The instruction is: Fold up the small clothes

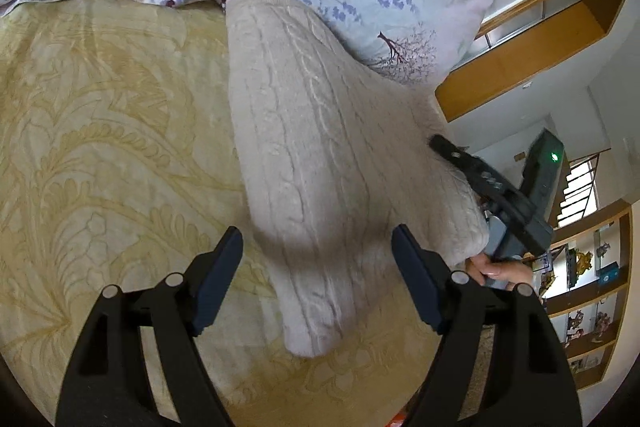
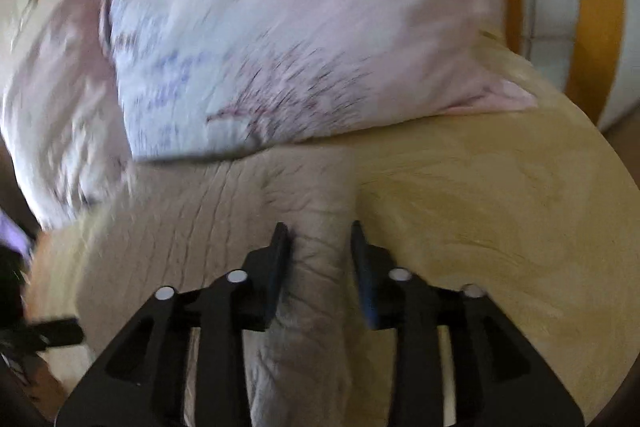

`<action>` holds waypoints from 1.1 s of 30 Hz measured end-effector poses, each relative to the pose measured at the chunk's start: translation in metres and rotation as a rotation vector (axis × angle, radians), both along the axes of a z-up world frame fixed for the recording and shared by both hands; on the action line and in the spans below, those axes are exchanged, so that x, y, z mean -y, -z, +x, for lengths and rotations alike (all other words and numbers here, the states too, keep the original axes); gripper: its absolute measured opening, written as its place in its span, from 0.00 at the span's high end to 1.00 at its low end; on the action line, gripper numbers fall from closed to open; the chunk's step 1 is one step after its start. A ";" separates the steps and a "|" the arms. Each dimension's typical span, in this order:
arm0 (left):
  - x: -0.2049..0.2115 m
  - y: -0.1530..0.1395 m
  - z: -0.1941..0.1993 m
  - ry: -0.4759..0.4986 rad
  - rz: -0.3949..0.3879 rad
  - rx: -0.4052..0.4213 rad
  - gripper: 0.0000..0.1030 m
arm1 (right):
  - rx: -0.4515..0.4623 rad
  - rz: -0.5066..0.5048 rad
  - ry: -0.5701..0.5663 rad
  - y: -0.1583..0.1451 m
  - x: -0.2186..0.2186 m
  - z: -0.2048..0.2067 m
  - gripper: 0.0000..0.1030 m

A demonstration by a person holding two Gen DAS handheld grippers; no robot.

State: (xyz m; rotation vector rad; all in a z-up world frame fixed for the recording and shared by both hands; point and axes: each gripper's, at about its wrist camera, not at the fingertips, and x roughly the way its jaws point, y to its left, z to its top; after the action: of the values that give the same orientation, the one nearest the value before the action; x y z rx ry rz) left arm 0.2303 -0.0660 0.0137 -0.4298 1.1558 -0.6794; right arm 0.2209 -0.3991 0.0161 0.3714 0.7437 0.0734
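Pillow (image 2: 280,39) motion-blurred, sweater (image 2: 304,307) fold cut off — bottom edge

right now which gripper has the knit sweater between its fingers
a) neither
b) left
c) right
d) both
c: the right gripper has a bunched fold of the cream knit sweater pinched between its fingers, while the left gripper hangs open above the sweater on the yellow blanket.

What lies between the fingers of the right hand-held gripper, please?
A bunched fold of the cream knit sweater sits between the right hand-held gripper fingers, seen in the right wrist view.
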 end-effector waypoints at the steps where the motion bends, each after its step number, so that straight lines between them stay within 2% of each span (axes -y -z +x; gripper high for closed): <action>1: -0.003 -0.001 -0.001 -0.004 -0.003 0.001 0.26 | 0.013 0.031 0.016 -0.003 0.007 -0.009 0.47; 5: -0.012 -0.002 -0.007 -0.019 -0.018 0.000 0.26 | 0.044 0.241 -0.004 -0.005 0.032 -0.054 0.46; 8: -0.014 0.001 -0.013 -0.023 -0.015 -0.007 0.26 | 0.037 0.307 -0.041 -0.001 0.030 -0.079 0.46; 13: -0.011 0.009 -0.023 -0.026 0.007 -0.023 0.28 | 0.028 0.282 -0.078 0.006 0.012 -0.098 0.47; 14: -0.011 0.010 -0.024 -0.026 0.008 -0.026 0.31 | 0.029 0.267 -0.079 0.008 0.009 -0.098 0.51; 15: -0.010 0.012 -0.025 -0.026 0.008 -0.031 0.36 | 0.029 0.251 -0.079 0.009 0.006 -0.099 0.55; 16: -0.009 0.012 -0.027 -0.029 0.013 -0.025 0.38 | 0.024 0.241 -0.083 0.012 0.004 -0.099 0.70; 17: -0.009 0.012 -0.029 -0.028 0.016 -0.023 0.45 | 0.016 0.239 -0.091 0.015 0.002 -0.097 0.86; 18: -0.008 0.013 -0.029 -0.025 0.015 -0.026 0.54 | 0.013 0.242 -0.095 0.018 0.001 -0.096 0.86; 19: -0.008 0.015 -0.030 -0.022 0.004 -0.036 0.59 | 0.021 0.237 -0.092 0.018 0.001 -0.098 0.88; 20: -0.008 0.016 -0.030 -0.016 -0.016 -0.045 0.73 | 0.050 0.221 -0.081 0.014 0.001 -0.101 0.90; 21: -0.008 0.016 -0.030 -0.010 -0.027 -0.047 0.79 | 0.079 0.215 -0.070 0.010 0.002 -0.105 0.90; 23: -0.008 0.013 -0.034 -0.008 -0.014 -0.017 0.83 | 0.135 0.212 -0.048 -0.001 0.008 -0.114 0.91; 25: -0.007 0.012 -0.039 -0.008 -0.008 0.000 0.84 | 0.143 0.190 -0.031 -0.004 0.011 -0.117 0.91; 29: -0.008 0.015 -0.044 -0.019 -0.014 0.005 0.85 | 0.044 0.110 0.001 0.016 0.010 -0.108 0.91; 33: -0.010 0.018 -0.049 -0.020 0.000 0.013 0.85 | -0.025 0.105 0.031 0.038 0.014 -0.103 0.91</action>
State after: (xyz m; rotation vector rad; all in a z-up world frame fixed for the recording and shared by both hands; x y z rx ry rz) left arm 0.1817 -0.0562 -0.0044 -0.4359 1.1382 -0.6643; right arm 0.1184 -0.4134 -0.0216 0.4846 0.7605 0.0784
